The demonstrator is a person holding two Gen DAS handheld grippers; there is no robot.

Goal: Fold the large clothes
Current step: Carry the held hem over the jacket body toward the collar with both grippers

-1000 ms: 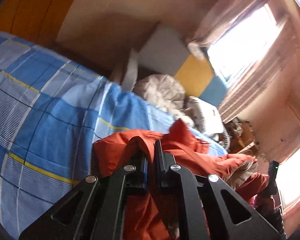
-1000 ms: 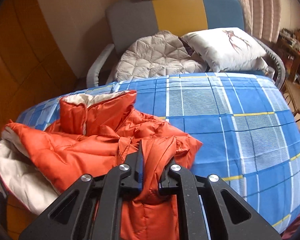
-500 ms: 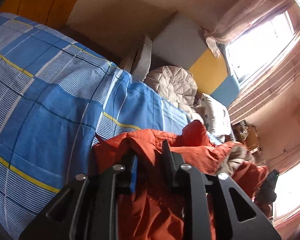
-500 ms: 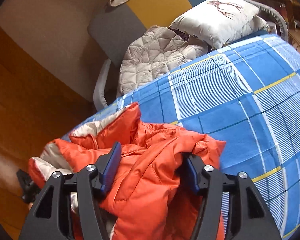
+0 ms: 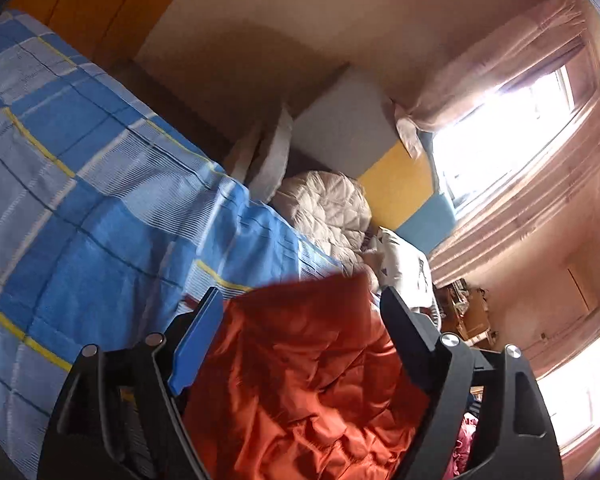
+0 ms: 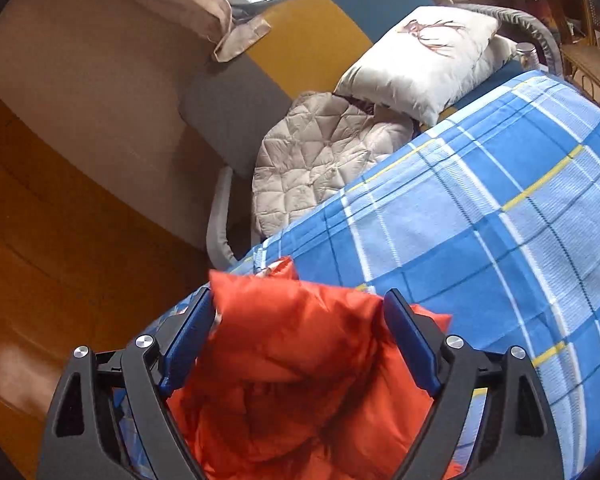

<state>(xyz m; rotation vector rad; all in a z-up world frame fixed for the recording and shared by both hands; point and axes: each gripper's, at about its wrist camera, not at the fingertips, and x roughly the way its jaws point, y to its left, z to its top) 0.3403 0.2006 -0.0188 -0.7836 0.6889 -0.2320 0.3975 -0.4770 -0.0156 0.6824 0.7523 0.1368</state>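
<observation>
Beige wall (image 5: pixel 280 40), bright window (image 5: pixel 500 132), blue plaid bed (image 6: pixel 480 220).

Both wrist views close over the orange jacket (image 5: pixel 308 380), facing across the checked bed (image 6: pixel 480 220), apparently sharing the far sofa (image 6: pixel 300 40)

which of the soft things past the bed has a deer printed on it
The white pillow, farthest right against the blue panel. The beige quilted cushion beside it is plain, stitched in diamonds.

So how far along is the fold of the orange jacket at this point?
Done: the orange jacket lies bunched on the blue checked bedspread. In hand: the left gripper and right gripper are opening, fabric between the jaws but unpinched. Left: it looks rumpled, not a flat folded stack, so smoothing and further folds probably remain.
</observation>
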